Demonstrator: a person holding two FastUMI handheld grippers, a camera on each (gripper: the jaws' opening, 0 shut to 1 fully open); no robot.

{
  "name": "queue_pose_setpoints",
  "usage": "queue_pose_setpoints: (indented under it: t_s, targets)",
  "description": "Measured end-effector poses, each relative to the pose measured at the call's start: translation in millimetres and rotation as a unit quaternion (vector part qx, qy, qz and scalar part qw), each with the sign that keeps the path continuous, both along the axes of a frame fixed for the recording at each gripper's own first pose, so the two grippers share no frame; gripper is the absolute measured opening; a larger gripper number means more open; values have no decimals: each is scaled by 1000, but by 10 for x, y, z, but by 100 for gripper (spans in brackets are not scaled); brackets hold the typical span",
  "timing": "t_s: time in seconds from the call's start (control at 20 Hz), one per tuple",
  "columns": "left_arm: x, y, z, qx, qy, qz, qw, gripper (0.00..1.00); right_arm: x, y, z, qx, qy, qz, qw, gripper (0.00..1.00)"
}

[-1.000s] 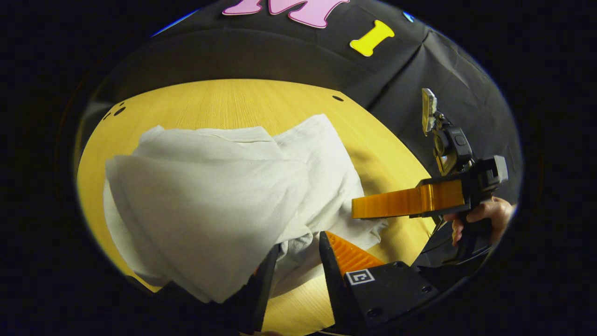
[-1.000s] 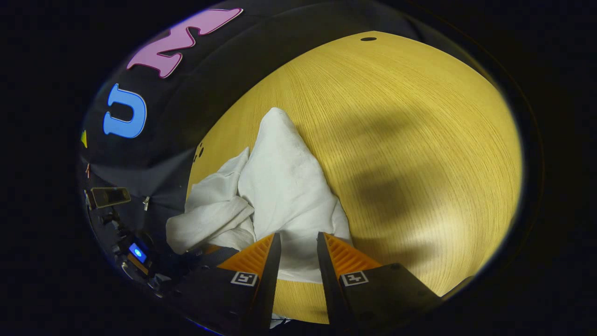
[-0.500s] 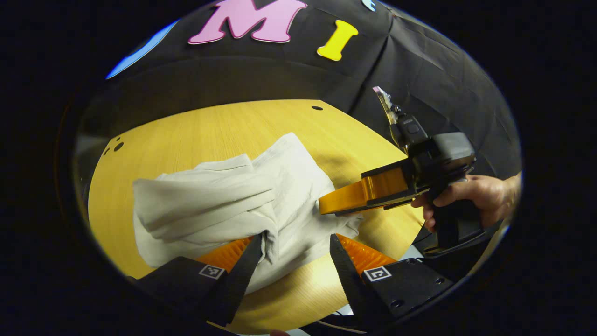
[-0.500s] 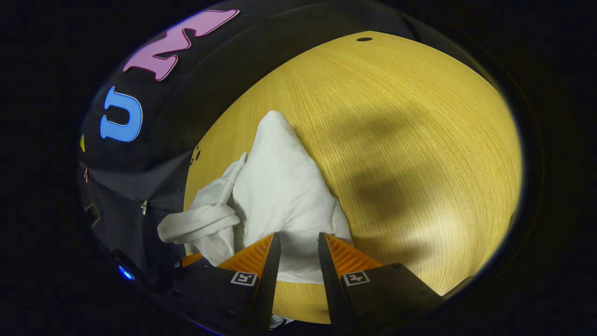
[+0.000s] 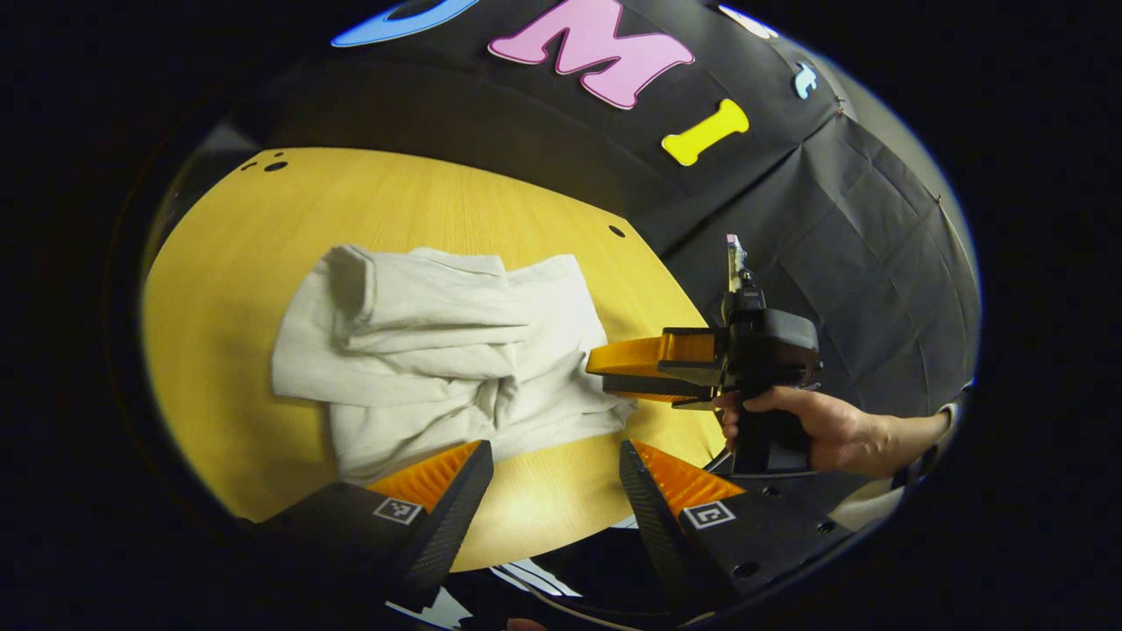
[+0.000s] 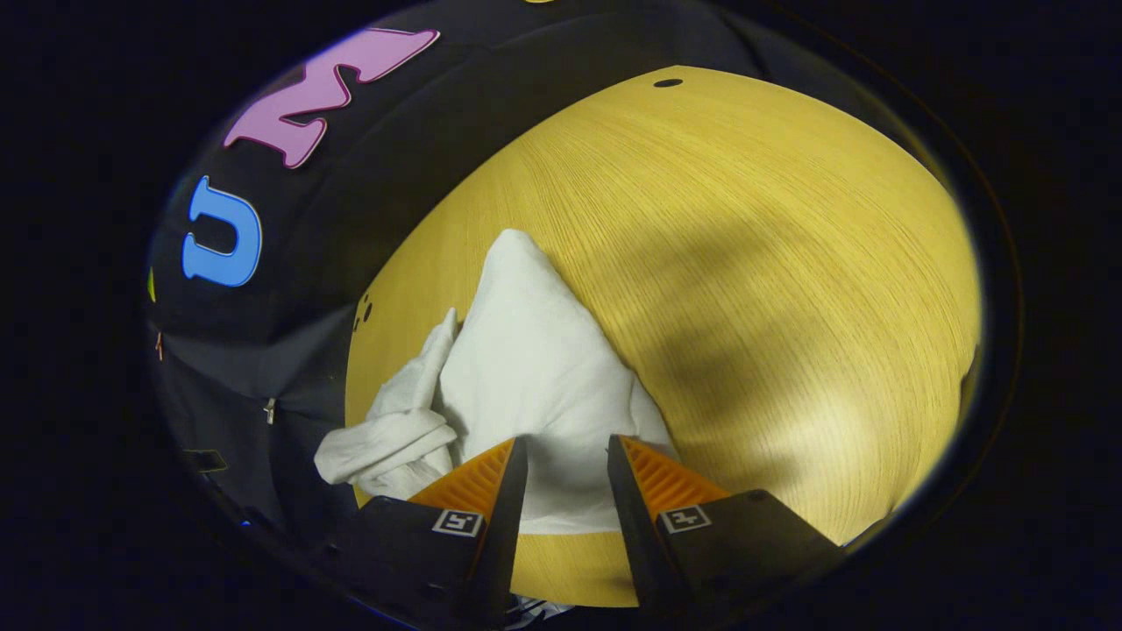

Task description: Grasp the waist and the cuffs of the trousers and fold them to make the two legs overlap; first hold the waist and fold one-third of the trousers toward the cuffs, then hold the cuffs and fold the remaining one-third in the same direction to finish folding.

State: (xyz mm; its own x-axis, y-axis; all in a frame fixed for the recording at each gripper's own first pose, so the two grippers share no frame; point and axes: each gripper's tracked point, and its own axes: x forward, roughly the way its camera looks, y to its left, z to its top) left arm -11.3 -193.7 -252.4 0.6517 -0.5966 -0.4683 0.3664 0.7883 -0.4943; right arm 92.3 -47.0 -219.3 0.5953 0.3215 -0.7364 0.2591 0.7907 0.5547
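step: final third fold looks laid, release under way | trousers (image 5: 438, 359) bunched near table (image 5: 219, 245) near edge | left claw (image 5: 552, 491) wide open, empty | right claw (image 6: 565, 491) part-open, astride cloth edge, grip unclear | next: withdraw, smooth folds

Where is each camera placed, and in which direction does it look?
Left gripper view: rides on the left gripper, jaws apart; looks across the yellow wooden table at the folded white cloth trousers, the right gripper and the hand holding it.
Right gripper view: rides on the right gripper, jaws open; looks along the trousers over the table.
Both share the trousers and the table.
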Motion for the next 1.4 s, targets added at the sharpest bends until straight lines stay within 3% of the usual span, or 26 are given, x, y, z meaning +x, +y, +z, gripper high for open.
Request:
queue_pose_setpoints:
  t_s: [0.3,0.4,0.55,0.6,0.75,0.85,1.05,1.4]
  targets:
    - [191,596,569,-52,-48,82,994,92,-11,306,966,30,-116,26,992,60]
    - [229,743,785,-67,-72,99,990,92,-69,390,1246,26,-149,33,988,67]
    - [227,914,1093,-81,-102,118,984,92,-193,472,1639,0,-205,52,977,68]
    - [225,940,1161,-89,-108,125,982,92,-200,500,1782,-7,-229,56,972,75]
    - [164,1034,1331,-103,-121,143,977,92,-294,581,2095,-38,-278,69,957,80]
    - [88,1043,1395,-107,-124,154,974,92,-337,582,2204,-68,-291,74,951,97]
    - [-15,999,1374,-100,-129,163,973,92,-368,606,2148,-109,-293,79,947,98]
    - [-59,1016,1227,-82,-100,170,977,92,-369,741,1910,-87,-249,92,960,98]
